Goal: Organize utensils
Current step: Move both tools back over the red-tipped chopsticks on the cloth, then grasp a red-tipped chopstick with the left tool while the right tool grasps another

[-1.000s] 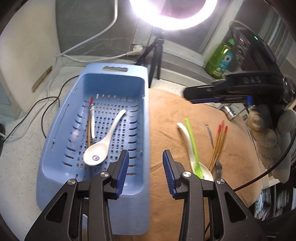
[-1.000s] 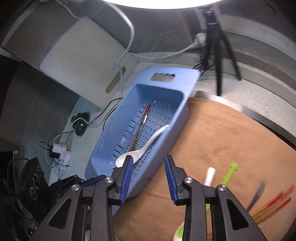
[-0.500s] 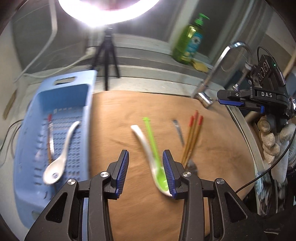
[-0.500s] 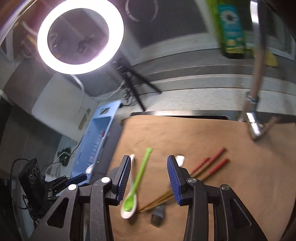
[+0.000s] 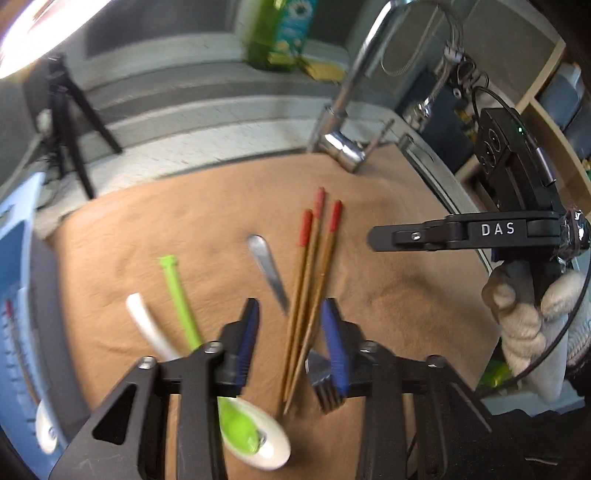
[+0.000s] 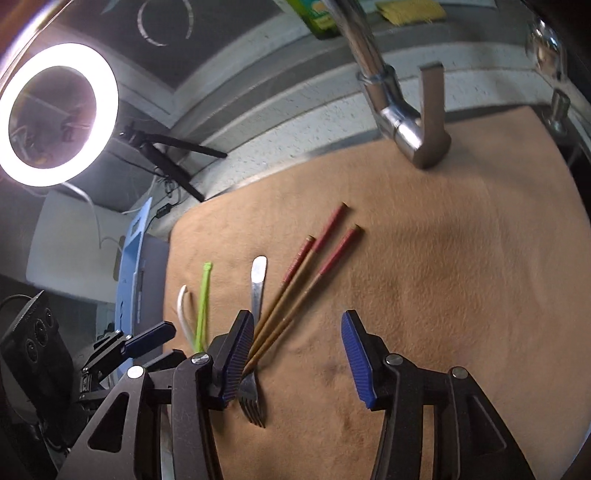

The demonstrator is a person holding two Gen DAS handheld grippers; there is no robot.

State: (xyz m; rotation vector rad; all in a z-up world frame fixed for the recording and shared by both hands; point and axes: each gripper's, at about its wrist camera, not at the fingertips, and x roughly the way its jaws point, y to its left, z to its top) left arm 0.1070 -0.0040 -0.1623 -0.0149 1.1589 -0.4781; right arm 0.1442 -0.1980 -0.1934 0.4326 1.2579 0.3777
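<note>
Three red-tipped chopsticks [image 5: 314, 258] [image 6: 314, 258] lie on the brown cloth [image 5: 388, 295]. Their lower ends run between the fingers of my left gripper [image 5: 290, 332], whose jaws are closing; the pads stand apart from the sticks. A metal fork [image 5: 266, 266] [image 6: 257, 284] lies just left of the chopsticks. Further left, a green spoon [image 5: 177, 295] rests in a white spoon [image 5: 147, 325]. My right gripper [image 6: 295, 332] hovers open over bare cloth, its left finger beside the chopsticks. At the left edge is the blue basket [image 5: 14, 277], holding a white spoon [image 5: 44, 424].
A chrome faucet [image 6: 399, 122] hangs over the far side of the cloth. The ring light [image 6: 55, 114] on its tripod stands at the back left, a green bottle [image 5: 277, 33] on the ledge. A gloved hand [image 5: 524, 314] holds the right gripper.
Both grippers have swung from over the blue basket to the right across the cloth, down to the chopsticks. The left jaws have narrowed; the right jaws stand a little wider.
</note>
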